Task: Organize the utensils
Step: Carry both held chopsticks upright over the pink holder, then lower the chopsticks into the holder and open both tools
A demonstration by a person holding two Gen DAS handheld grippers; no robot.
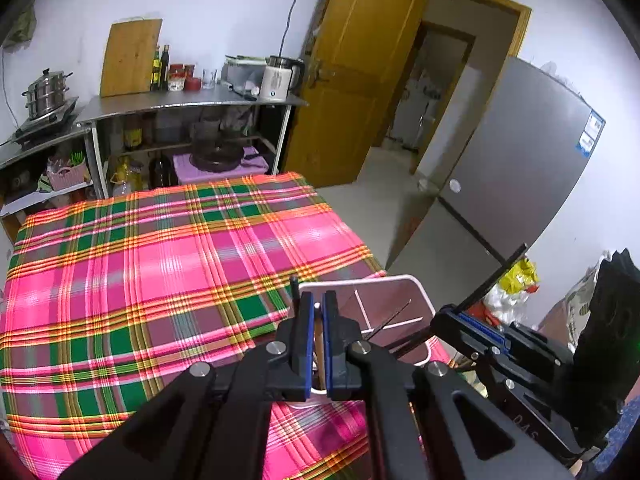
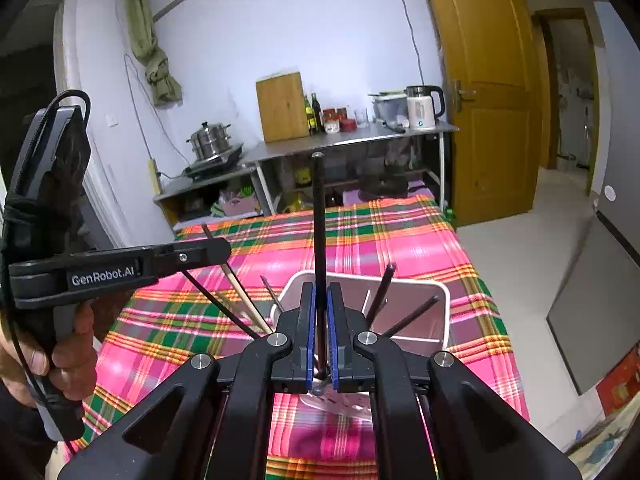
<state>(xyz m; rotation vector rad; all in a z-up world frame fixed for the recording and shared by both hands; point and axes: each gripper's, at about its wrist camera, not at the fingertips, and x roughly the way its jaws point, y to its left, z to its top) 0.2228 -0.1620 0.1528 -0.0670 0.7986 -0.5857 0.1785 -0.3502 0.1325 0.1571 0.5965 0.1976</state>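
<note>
Right gripper [image 2: 319, 300] fingers clench a black chopstick [image 2: 318, 220] over the white holder [image 2: 444, 312]; the left gripper [image 1: 319, 308] pinches a wooden chopstick [image 1: 319, 344], its bare hand [image 2: 60, 360] visible only from the right.

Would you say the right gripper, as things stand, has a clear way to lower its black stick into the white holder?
Probably yes. The right gripper is shut on the black stick just above the white holder, whose top is open; the sticks already inside lean aside, leaving room.

left wrist: looks down along its fingers, close over the utensil holder [image 1: 394, 300]
right wrist: likewise
shared: plaid tablecloth [image 1: 160, 264], shelf
</note>
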